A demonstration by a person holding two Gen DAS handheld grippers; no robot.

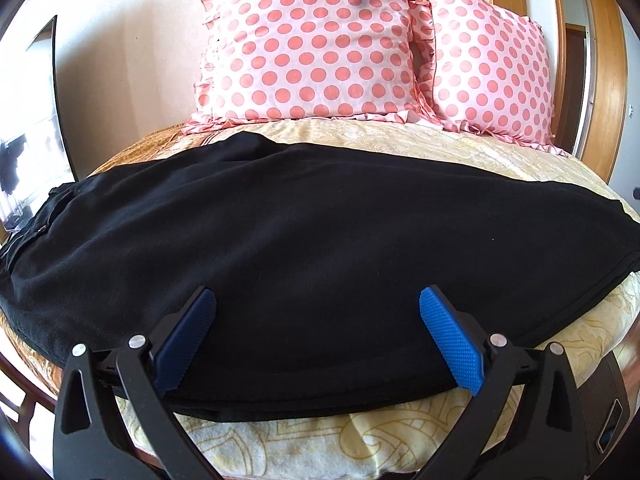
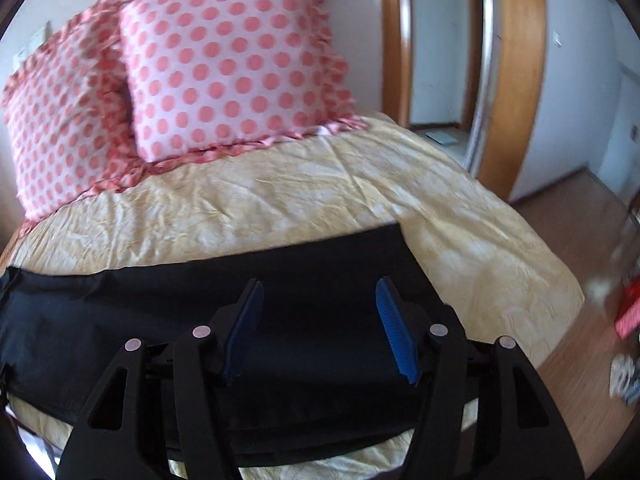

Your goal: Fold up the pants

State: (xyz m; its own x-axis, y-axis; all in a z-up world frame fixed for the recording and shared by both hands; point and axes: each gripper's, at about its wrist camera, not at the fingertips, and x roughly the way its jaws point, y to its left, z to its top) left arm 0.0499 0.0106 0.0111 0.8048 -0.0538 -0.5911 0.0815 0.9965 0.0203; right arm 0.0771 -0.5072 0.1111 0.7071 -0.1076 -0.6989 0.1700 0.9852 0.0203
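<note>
Pants point(image 1: 300, 220), black, no label readable, are lying on bed point(image 2: 320, 200) below pillows point(image 1: 312, 40); left gripper point(image 1: 316, 300) and right gripper point(image 2: 320, 292) are hovering spread, pinching nothing.

Light: bright daylight, soft shadows.
Left wrist view: sharp; black fabric pants point(image 1: 304, 240) lose fold detail.
Right wrist view: motion blur, worst at the right edge; red object on the wooden floor point(image 2: 630, 312) possibly a box.
Distortion: fisheye bending, dark corner vignette.
</note>
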